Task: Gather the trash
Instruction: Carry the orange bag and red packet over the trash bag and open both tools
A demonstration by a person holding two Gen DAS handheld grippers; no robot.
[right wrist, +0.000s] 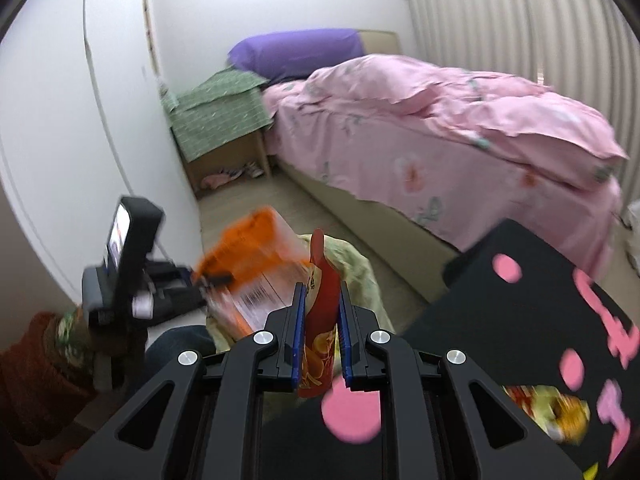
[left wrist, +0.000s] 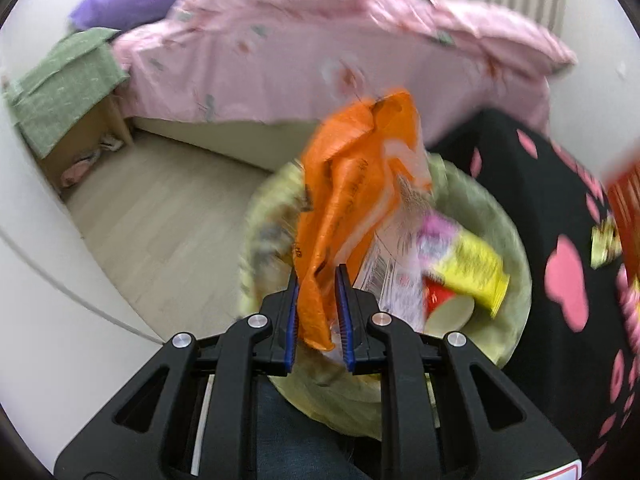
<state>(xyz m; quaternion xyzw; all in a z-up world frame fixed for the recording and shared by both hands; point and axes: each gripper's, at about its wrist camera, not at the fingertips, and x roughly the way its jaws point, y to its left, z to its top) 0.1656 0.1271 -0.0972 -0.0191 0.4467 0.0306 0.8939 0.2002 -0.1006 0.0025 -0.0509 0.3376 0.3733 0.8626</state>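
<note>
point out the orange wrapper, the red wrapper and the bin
orange wrapper (left wrist: 352,184), left wrist view, its crumpled middle
red wrapper (right wrist: 322,300), right wrist view, part between the pads
bin (left wrist: 516,280), left wrist view, right rim

Bed with pink duvet (right wrist: 440,120) at 1 o'clock, purple pillow (right wrist: 296,50) at 12, green-draped nightstand (right wrist: 218,120) at 10.

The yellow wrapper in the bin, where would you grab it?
Probably by the crimped end of the yellow wrapper, coming from above. It lies flat on top of the other trash in the bin, and that thin edge sticks out free near the rim.
</note>
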